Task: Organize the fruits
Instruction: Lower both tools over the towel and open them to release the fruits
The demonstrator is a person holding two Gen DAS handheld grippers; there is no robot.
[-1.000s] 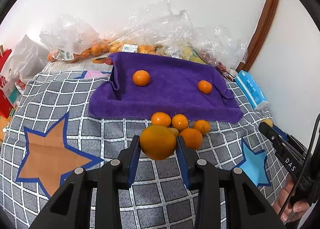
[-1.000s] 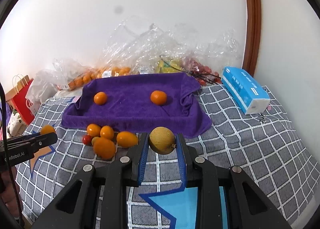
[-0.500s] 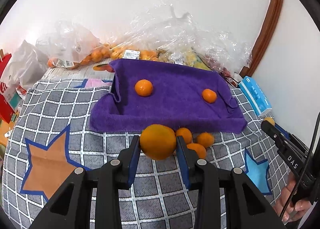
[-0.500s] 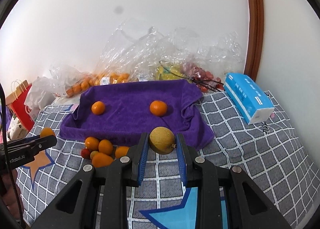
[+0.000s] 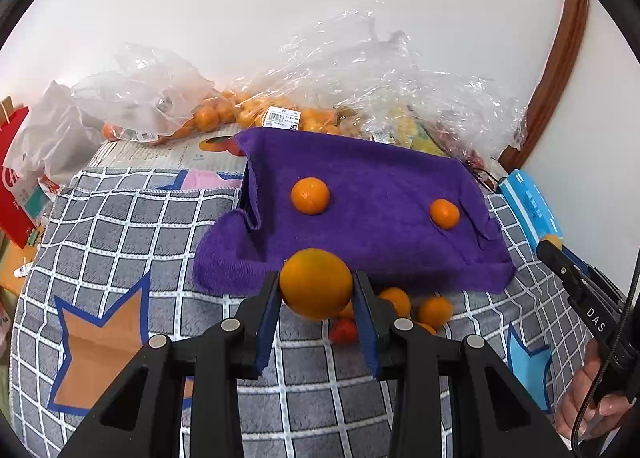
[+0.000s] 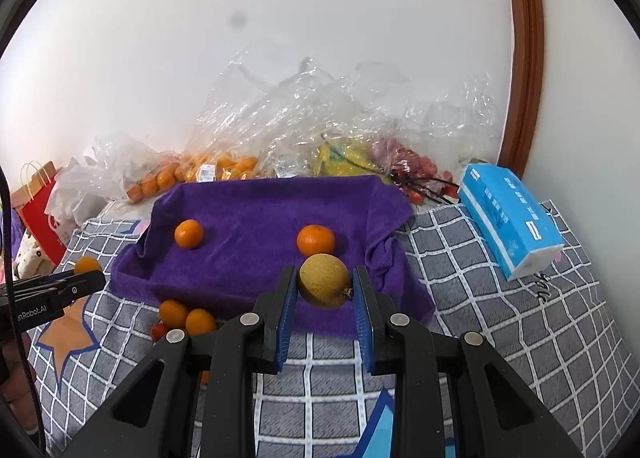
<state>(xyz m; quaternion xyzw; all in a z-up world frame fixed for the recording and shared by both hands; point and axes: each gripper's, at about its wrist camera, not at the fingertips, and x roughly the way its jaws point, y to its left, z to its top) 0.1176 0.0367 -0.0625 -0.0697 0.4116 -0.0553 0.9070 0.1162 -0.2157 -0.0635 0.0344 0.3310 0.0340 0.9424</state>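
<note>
My left gripper (image 5: 316, 290) is shut on a large orange (image 5: 316, 284), held above the near edge of the purple towel (image 5: 368, 225). My right gripper (image 6: 325, 282) is shut on a yellow-brown round fruit (image 6: 324, 280) over the towel's (image 6: 248, 250) front right part. Two small oranges lie on the towel (image 5: 310, 195) (image 5: 444, 213), also seen in the right wrist view (image 6: 189, 234) (image 6: 316, 240). Several small oranges (image 5: 434, 310) and a red tomato (image 5: 344, 332) lie on the checked blanket just before the towel.
Clear plastic bags of oranges (image 5: 208, 113) and other fruit (image 6: 344, 153) line the wall behind the towel. A blue tissue pack (image 6: 508, 217) lies at the right. A red paper bag (image 5: 16, 185) stands at the left. The grey checked blanket (image 5: 120, 225) has star patches.
Both grippers have moved forward toward the towel with their fruits held. The loose oranges on the blanket now lie under and behind the left fingers.
</note>
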